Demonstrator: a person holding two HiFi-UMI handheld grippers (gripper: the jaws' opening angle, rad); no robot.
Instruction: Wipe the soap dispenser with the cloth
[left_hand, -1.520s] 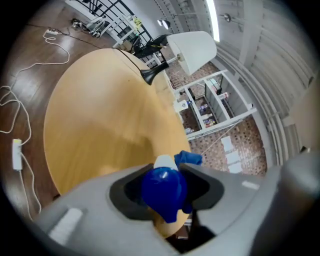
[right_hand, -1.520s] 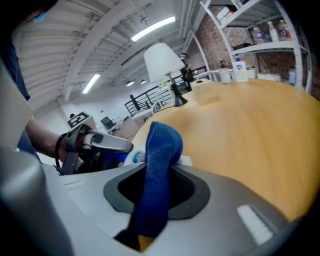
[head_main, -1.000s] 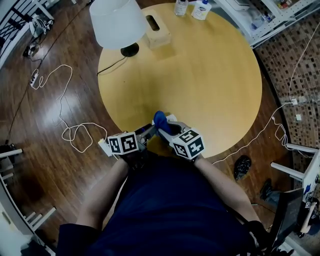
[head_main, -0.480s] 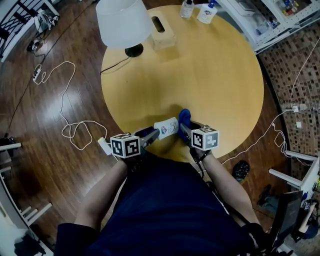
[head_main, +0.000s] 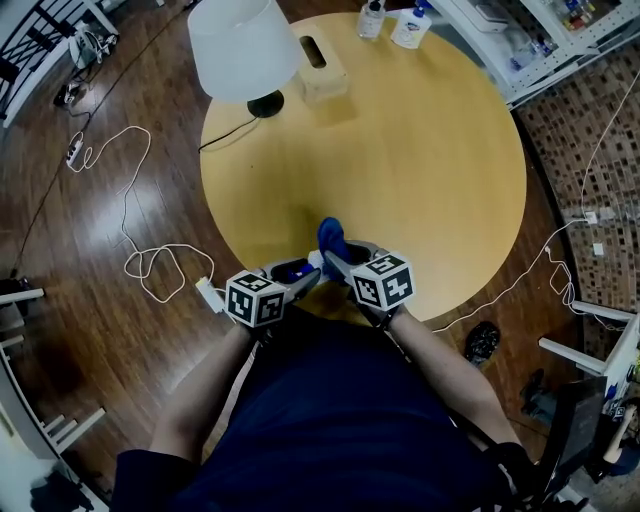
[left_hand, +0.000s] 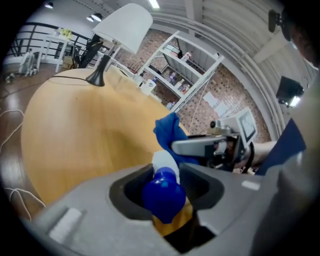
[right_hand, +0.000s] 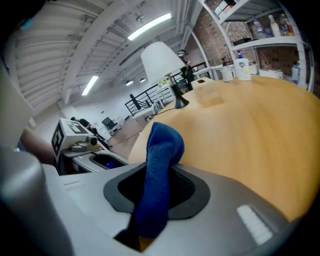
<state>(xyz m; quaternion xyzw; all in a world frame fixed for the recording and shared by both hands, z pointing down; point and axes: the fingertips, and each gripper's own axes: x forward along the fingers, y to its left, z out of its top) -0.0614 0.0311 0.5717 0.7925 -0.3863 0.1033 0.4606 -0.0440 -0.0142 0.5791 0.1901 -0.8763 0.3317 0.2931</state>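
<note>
My left gripper (head_main: 298, 273) is shut on the soap dispenser (left_hand: 165, 163), a white bottle with a blue pump head (left_hand: 162, 196) that points back at the camera. Its jaws have just been opening a little, with the bottle still between them. My right gripper (head_main: 338, 263) is shut on a blue cloth (right_hand: 160, 165), which sticks up past the jaws. In the head view the cloth (head_main: 330, 240) lies against the far end of the bottle and hides most of it. Both grippers hang over the near edge of the round wooden table (head_main: 420, 150).
A white-shaded lamp (head_main: 243, 50), a tissue box (head_main: 322, 68) and two small bottles (head_main: 410, 28) stand at the table's far side. White cables (head_main: 150, 262) trail over the wooden floor on the left. Metal shelving (head_main: 520, 40) stands beyond the table at the right.
Half a second ago the right gripper and cloth stood to the right, with the bottle's white side showing. They have swung back left onto the bottle. The left gripper has rolled.
</note>
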